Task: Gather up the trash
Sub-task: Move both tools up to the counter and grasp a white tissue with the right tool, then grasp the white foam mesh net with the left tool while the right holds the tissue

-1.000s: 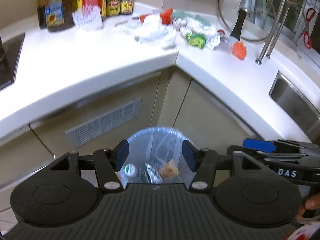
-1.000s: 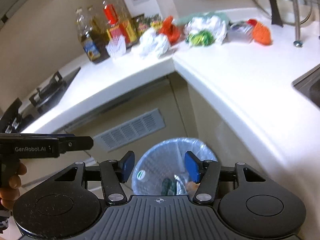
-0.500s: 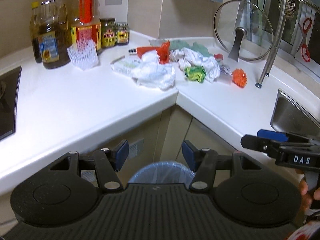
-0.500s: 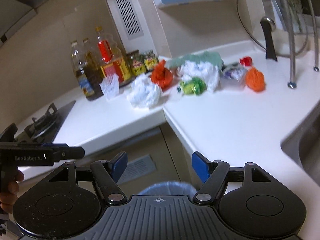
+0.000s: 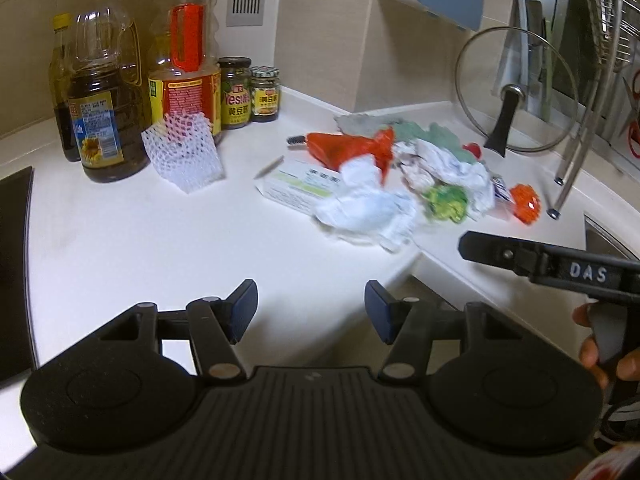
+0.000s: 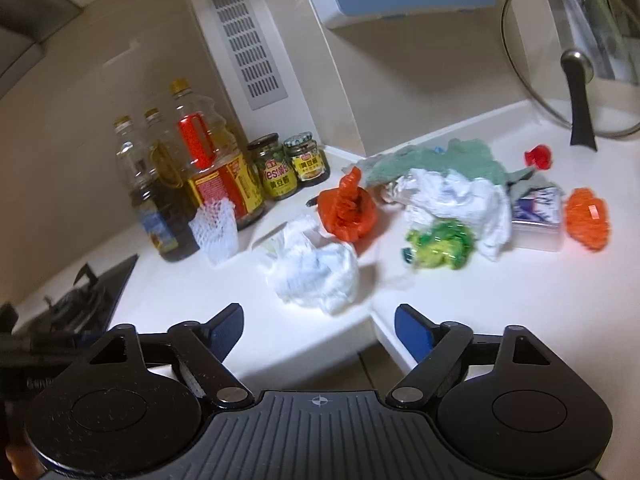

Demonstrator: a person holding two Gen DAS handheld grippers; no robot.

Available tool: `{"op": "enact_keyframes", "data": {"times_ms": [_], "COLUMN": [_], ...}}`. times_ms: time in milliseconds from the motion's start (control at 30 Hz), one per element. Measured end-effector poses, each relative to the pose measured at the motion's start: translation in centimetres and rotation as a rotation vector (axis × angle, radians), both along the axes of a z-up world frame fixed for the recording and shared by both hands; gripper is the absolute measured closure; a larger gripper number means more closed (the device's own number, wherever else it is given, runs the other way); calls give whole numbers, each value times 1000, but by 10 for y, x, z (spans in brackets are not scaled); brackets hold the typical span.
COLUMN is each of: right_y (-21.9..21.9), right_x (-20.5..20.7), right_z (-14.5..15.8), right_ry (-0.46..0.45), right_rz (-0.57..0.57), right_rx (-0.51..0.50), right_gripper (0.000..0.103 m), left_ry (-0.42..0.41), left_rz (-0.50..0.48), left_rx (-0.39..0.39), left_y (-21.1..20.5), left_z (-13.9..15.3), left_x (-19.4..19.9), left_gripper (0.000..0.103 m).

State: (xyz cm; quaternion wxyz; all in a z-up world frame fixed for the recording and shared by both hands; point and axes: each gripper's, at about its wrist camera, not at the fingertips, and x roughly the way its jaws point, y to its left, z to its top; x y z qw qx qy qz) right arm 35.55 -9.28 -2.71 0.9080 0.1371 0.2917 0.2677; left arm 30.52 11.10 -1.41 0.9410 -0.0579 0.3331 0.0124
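A: Looking along the left gripper (image 5: 310, 312), what do you see?

B: Its two blue pads stand apart with nothing between them. They hang over the white counter (image 5: 140, 240). The trash lies farther ahead and a bit to the right.

A: What trash?

B: A crumpled white paper wad (image 5: 366, 210) is the nearest. Just behind it lies a flat white and green box (image 5: 294, 186). A red plastic bag (image 5: 352, 148) is behind that. A green crinkly wrapper (image 5: 446, 200) and an orange ball-like thing (image 5: 526, 204) lie to the right.

A: And the right gripper (image 6: 318, 330)?

B: Its jaws are opening wide, and nothing is between them. The white paper wad lies just ahead of its pads, a little left of the middle. The red bag, the green wrapper and a bigger white wad (image 6: 460, 200) sit farther back.

A: Anything else?

B: Oil bottles (image 5: 104, 120) and two jars (image 5: 250, 94) stand by the wall. A white foam net (image 5: 184, 154) sits in front of them. A glass lid (image 5: 516, 92) leans at the back right. The small red thing (image 6: 538, 156) may be a cap; it is too blurry to tell.
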Motion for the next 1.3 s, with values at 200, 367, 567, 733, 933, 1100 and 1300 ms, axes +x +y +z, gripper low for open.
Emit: {"op": "enact_keyframes", "data": {"times_ms": [200, 367, 567, 733, 933, 1100, 1300], "right_y": [39, 60, 80, 89, 85, 79, 73], "right_x": [40, 65, 79, 82, 77, 71, 62], "right_z": [-9, -19, -28, -36, -44, -40, -27], "right_ry": [54, 97, 115, 106, 112, 94, 57], "right_rz": [-85, -179, -248, -273, -256, -230, -209], "right_rx": [2, 4, -9, -47, -31, -16, -9], "right_gripper": [11, 11, 11, 14, 53, 69, 77], "left_ry": [15, 29, 43, 50, 52, 54, 47], "left_rz": [-15, -20, -25, -34, -39, -47, -53], "left_rx": [-10, -9, -26, -33, -43, -48, -44], "left_y": [31, 51, 73, 84, 97, 104, 109], "left_z": [-6, -13, -19, -23, -27, -28, -29], "left_x": [30, 47, 62, 69, 77, 83, 93], "left_gripper": [47, 47, 47, 47, 47, 47, 47]}}
